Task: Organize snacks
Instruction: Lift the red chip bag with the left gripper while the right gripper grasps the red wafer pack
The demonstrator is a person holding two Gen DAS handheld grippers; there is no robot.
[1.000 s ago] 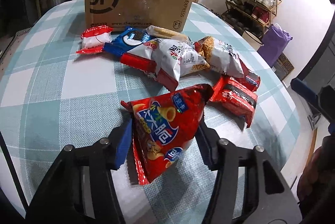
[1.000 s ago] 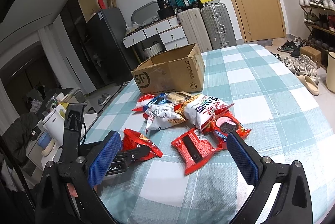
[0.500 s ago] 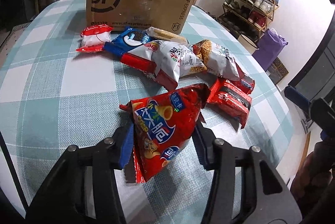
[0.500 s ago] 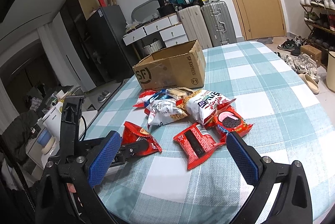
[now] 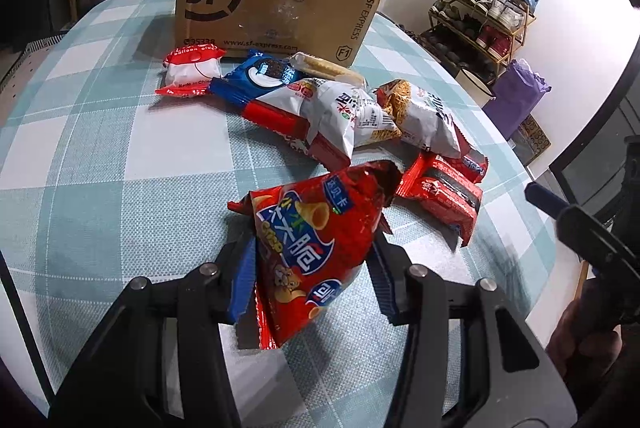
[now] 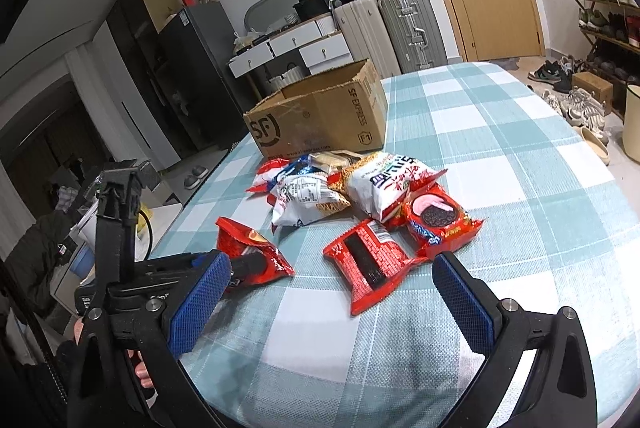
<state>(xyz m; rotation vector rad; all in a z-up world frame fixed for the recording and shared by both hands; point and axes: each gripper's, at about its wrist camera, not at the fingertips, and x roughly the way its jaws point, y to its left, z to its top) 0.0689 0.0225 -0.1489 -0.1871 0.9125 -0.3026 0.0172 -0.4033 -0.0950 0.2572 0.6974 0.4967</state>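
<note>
My left gripper [image 5: 312,268] is shut on a red cone-snack bag [image 5: 312,240] and holds it just above the checked tablecloth; the bag also shows in the right wrist view [image 6: 250,254]. Beyond it lies a pile of snack packets [image 5: 344,112] in front of an open SF cardboard box [image 5: 272,16], which also shows in the right wrist view [image 6: 320,120]. My right gripper [image 6: 328,292] is open and empty, hovering above the table near a red wafer packet [image 6: 368,268] and a red Oreo packet [image 6: 436,220].
The table edge [image 5: 532,268] curves away at the right, with a shoe rack [image 5: 484,16] and a purple bag [image 5: 520,100] on the floor beyond. Suitcases [image 6: 392,28] and drawers stand behind the box.
My left gripper has lifted the red bag slightly and pulled it back toward me. The right gripper has drawn back a little from the pile.
</note>
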